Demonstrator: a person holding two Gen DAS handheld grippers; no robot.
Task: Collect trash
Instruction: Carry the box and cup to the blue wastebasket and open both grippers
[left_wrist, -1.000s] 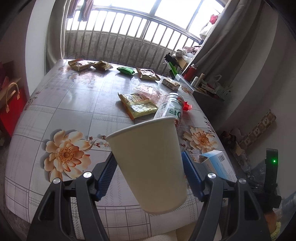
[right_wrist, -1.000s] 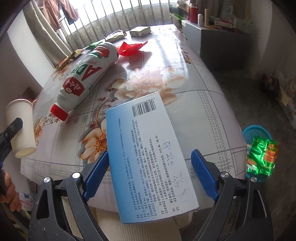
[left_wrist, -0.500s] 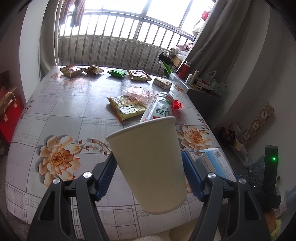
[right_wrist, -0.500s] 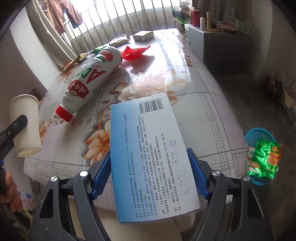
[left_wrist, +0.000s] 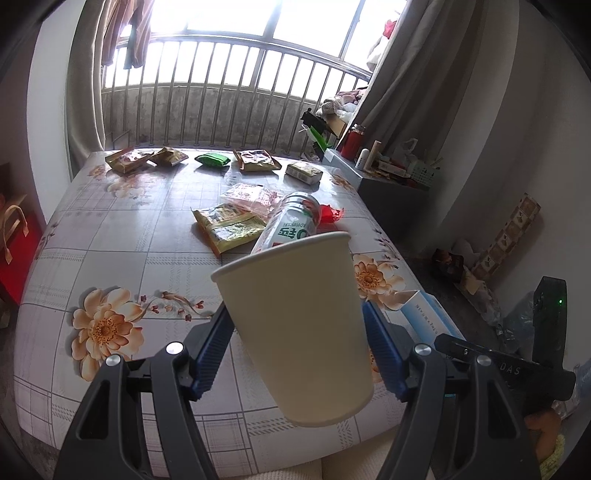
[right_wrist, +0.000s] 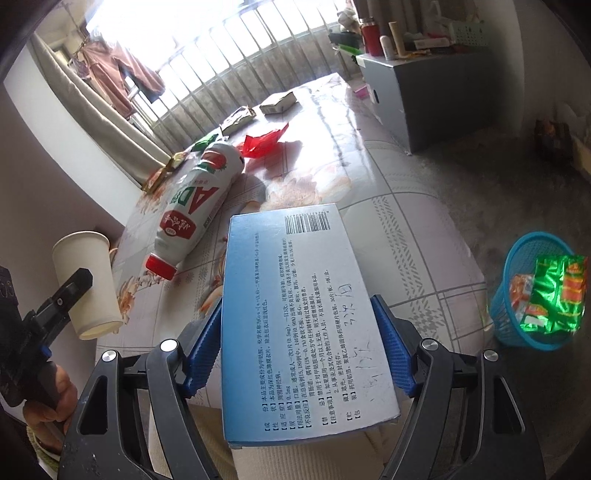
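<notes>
Pinching a paper cup (left_wrist: 295, 332) between my left gripper (left_wrist: 295, 347) pads, I have it tilted, rim toward twelve o'clock and base toward me, clear of the table (left_wrist: 110, 229). My right gripper (right_wrist: 299, 343) is clamped on a blue medicine box (right_wrist: 295, 314), a blue pad pressed on each long edge, the printed face up and the barcode at the far end; that box hangs over the near table edge rather than lying on it. In the left wrist view the same box pokes in at about four o'clock, just beside the cup. In the right wrist view the cup sits at nine o'clock with my hand (right_wrist: 44, 391) below it on the handle. Just past the box, at about eleven o'clock, a white drink bottle (right_wrist: 199, 206) lies on its side on the flowered cloth, its red cap nearest me. Beyond its far end lies a red wrapper (right_wrist: 264, 140). At three o'clock in the right wrist view, on the floor beside the table, stands a blue basket (right_wrist: 517, 266) with a green foil packet (right_wrist: 554, 295) sticking out of it. Farther up the table in the left wrist view lie yellow snack packets (left_wrist: 229, 225) and a clear bag (left_wrist: 251, 195), and near the window railing more packets, a green pouch (left_wrist: 212, 159) and a small carton (left_wrist: 303, 172).
</notes>
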